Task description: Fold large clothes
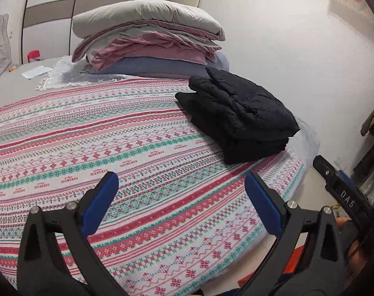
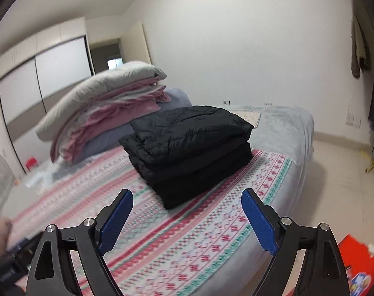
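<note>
A black padded jacket [image 1: 238,114] lies folded into a thick stack on the patterned bedspread [image 1: 88,135], near the bed's right edge. It also shows in the right wrist view [image 2: 189,148], straight ahead of the fingers. My left gripper [image 1: 182,187] is open and empty, above the bedspread and short of the jacket. My right gripper [image 2: 187,207] is open and empty, just in front of the jacket's near corner, not touching it. The right gripper's body [image 1: 339,190] shows at the right edge of the left wrist view.
A pile of folded grey, pink and blue bedding [image 1: 150,42] sits at the head of the bed, behind the jacket [image 2: 100,113]. A white wall [image 2: 236,49] lies beyond. A red box [image 2: 359,259] is on the floor at right. Clothes [image 2: 359,49] hang at far right.
</note>
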{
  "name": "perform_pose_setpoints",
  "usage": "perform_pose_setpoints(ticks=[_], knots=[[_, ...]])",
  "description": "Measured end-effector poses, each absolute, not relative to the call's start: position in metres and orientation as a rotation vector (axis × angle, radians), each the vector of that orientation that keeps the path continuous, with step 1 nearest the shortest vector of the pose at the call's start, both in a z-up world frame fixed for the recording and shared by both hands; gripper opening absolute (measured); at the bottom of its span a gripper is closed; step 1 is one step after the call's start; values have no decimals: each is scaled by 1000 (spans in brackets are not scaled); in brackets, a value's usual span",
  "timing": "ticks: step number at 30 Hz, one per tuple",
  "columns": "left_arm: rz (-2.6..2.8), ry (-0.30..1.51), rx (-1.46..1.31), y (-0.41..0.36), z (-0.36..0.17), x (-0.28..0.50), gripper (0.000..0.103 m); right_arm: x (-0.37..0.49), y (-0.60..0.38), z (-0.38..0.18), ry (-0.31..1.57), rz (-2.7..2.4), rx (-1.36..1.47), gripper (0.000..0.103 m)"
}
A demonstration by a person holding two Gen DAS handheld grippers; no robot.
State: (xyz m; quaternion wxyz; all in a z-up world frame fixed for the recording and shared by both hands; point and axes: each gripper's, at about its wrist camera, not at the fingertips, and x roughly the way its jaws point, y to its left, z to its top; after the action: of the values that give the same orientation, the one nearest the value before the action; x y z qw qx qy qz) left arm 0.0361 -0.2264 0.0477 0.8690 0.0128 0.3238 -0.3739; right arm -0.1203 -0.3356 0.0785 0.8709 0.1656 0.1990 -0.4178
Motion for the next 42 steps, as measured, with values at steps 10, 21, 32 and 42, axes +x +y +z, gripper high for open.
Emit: perform_pose_setpoints(ticks=[10, 21, 32, 42], knots=[[-812, 672, 53, -240, 29, 29, 102, -110, -339, 67, 485, -927, 269, 97], [-789, 720, 52, -249, 22, 31, 102, -115, -345, 64, 484, -972, 276, 103], [-786, 675, 90, -252, 21, 25, 102, -111, -353, 57, 509, -982, 295, 103], [-821, 622, 95, -254, 24, 18, 102, -98, -360, 45, 546, -976, 304, 103]])
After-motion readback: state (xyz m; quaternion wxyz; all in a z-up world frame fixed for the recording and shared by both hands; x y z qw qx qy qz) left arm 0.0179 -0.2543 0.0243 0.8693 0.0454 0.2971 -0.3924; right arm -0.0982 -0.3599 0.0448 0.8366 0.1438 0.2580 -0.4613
